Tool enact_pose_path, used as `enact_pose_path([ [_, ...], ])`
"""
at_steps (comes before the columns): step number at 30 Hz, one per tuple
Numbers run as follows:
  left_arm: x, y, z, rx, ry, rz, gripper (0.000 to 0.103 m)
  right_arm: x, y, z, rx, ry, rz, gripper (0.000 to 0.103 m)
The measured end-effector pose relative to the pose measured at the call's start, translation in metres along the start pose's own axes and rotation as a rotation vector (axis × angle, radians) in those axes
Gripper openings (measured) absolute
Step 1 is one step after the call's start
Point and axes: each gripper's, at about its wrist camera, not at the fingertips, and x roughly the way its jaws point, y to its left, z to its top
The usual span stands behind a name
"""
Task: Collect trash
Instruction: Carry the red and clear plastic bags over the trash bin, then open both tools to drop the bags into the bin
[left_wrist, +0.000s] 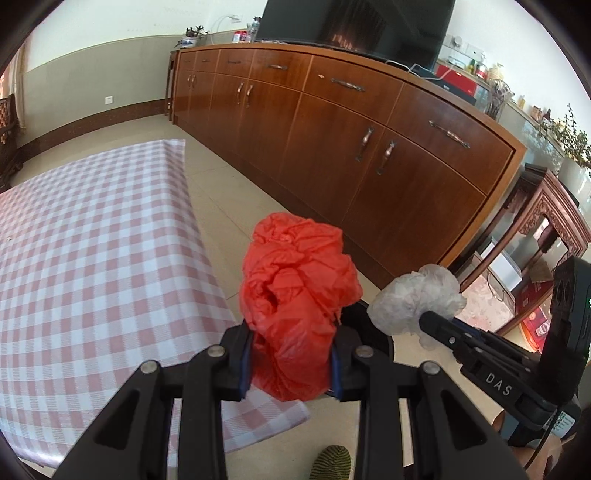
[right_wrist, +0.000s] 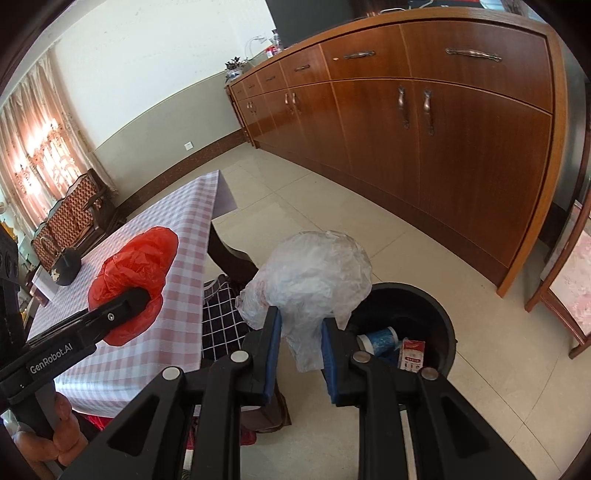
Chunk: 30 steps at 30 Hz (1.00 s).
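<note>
We are pinching a crumpled red plastic bag (left_wrist: 295, 295) in the left gripper (left_wrist: 291, 363). The right gripper (right_wrist: 301, 349) is pinching a clear plastic bag (right_wrist: 314, 273) beside the trash bin (right_wrist: 448, 325). Both are feeling light and slippery, so we are gripping the bunched middles.

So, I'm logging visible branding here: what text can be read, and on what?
"DAS": on the right gripper, in the left wrist view.
"GenRobot.AI": on the left gripper, in the right wrist view.
Red packet in the trash bin: print too small to read.
</note>
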Motion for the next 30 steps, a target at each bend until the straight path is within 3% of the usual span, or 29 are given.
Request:
enact_pose_path([
  [14,0.068,-0.067,-0.021,0.076,0.125,-0.049,0.033,0.018,-0.078,-0.015,0.116,0.074,-0.104,0.023],
  [30,0.139,-0.075,-0.031,0.049,0.26,-0.036,0.034,0.099,-0.13,-0.002,0.179,0.228,-0.155,0.023],
])
